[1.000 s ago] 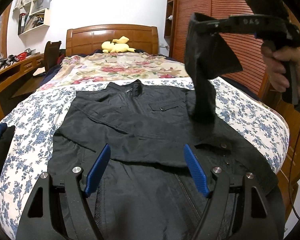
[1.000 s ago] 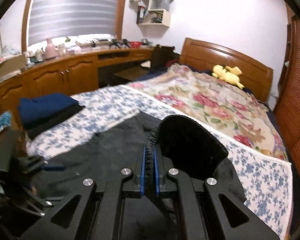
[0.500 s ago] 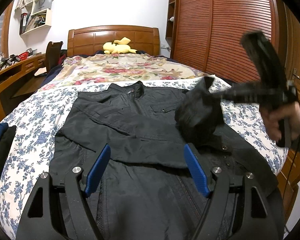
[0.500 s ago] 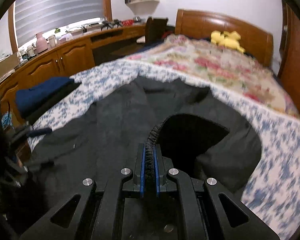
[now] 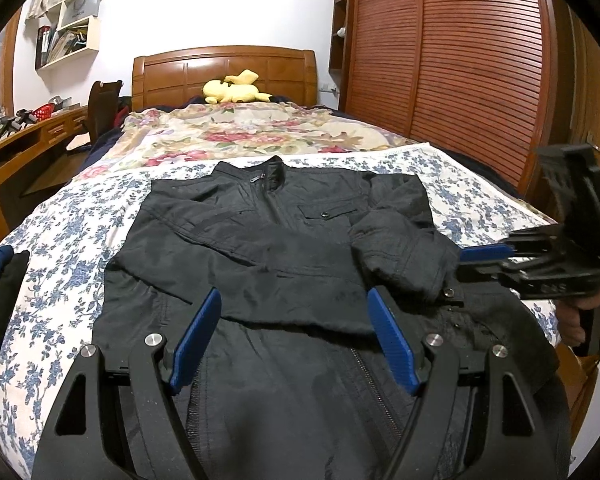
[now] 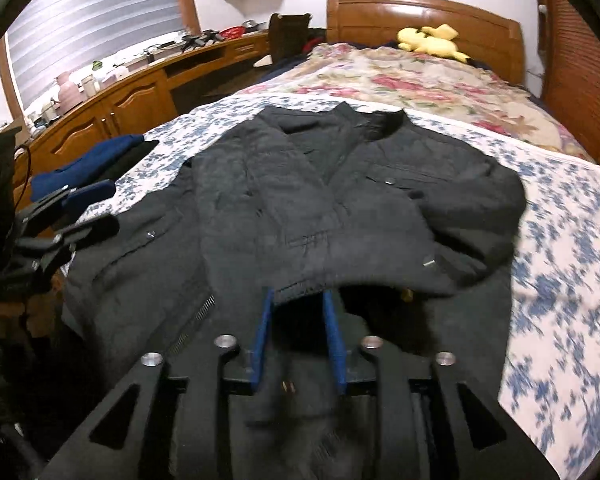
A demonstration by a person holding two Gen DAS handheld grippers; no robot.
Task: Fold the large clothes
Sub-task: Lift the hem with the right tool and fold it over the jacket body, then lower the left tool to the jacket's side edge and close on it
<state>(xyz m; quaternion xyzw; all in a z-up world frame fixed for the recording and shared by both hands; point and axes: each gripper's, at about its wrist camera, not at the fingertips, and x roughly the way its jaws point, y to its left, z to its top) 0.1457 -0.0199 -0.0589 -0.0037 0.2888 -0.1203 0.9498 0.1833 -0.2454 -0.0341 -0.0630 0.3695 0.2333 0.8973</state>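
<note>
Right gripper [image 6: 298,334] sits low over the jacket [image 5: 284,264], jaws just been opening, now partly apart with the sleeve cuff [image 6: 300,296] lying at the fingertips, pads no longer pressing it as far as I can see. Left gripper [image 5: 296,336] hangs wide open over the jacket's lower front, holding nothing. Jacket lies face up, zipped, across the bed [image 5: 72,232], collar toward the headboard, both sleeves crossed over the chest. I read the shell as a soft, slightly slick woven cloth with some padding: limp, but bulky and heavier than a shirt, so folds will spring back and layers may slide on each other. Zipper, snaps and pocket flaps are the only stiff bits; I'd avoid pinching on those. Best holds, I reckon, are the hem corners, one per gripper, biting through both layers at the thick band, then lifting together toward the collar. Single-layer pinches likely slip.
</note>
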